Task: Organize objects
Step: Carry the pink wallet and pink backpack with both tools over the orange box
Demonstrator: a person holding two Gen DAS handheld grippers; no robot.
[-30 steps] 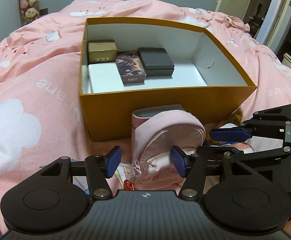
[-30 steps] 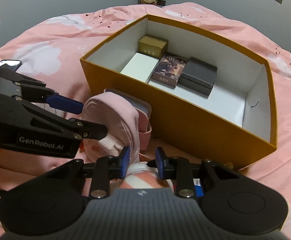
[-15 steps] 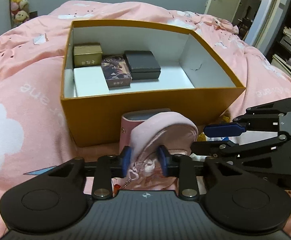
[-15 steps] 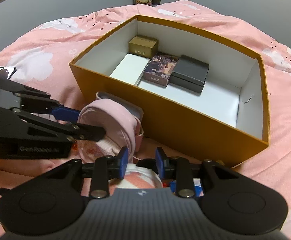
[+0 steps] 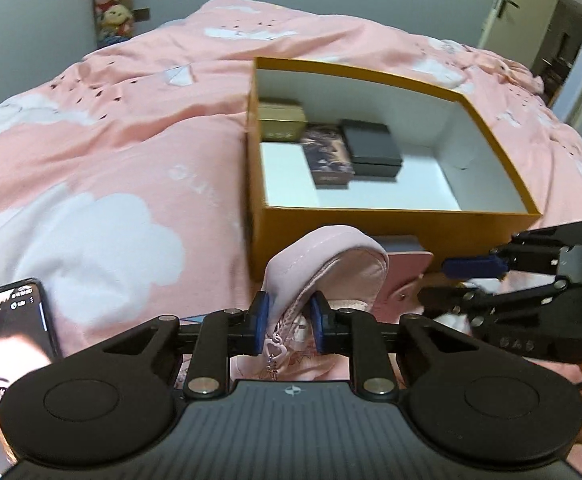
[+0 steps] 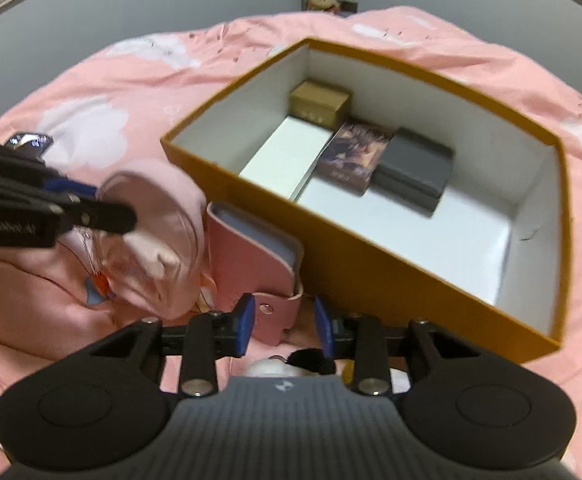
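L gripper [image 5: 287, 322] clamped on pink pouch [image 5: 327, 268], lifted, fingers pinching its zip edge. R gripper [image 6: 285, 326] partly open, holding nothing; pink card case [image 6: 251, 252] just ahead of its fingers. Orange box [image 6: 431, 280] beyond, w/ 4 small boxes inside.

Left gripper [image 5: 287, 326] clamped on pink pouch [image 5: 325, 268], in front of orange box [image 5: 331, 236].

Blue pads [image 5: 260, 322] pinch the pouch's lower edge; a heart-shaped zipper charm [image 5: 274, 346] hangs between them. Behind the pouch — a pink wallet [image 5: 405, 276] against the box's near wall. Inside the box: a gold box [image 5: 281, 124] in the far left corner, a white box [image 5: 287, 174] in front of it, a patterned box [image 5: 327, 156] and a black box [image 5: 373, 147] side by side. Right gripper [image 5: 455, 280] enters from the right, jaws apart. A phone [image 5: 11, 336] with lit screen lies at lower left on the pink cloud-print bedspread [image 5: 111, 168].
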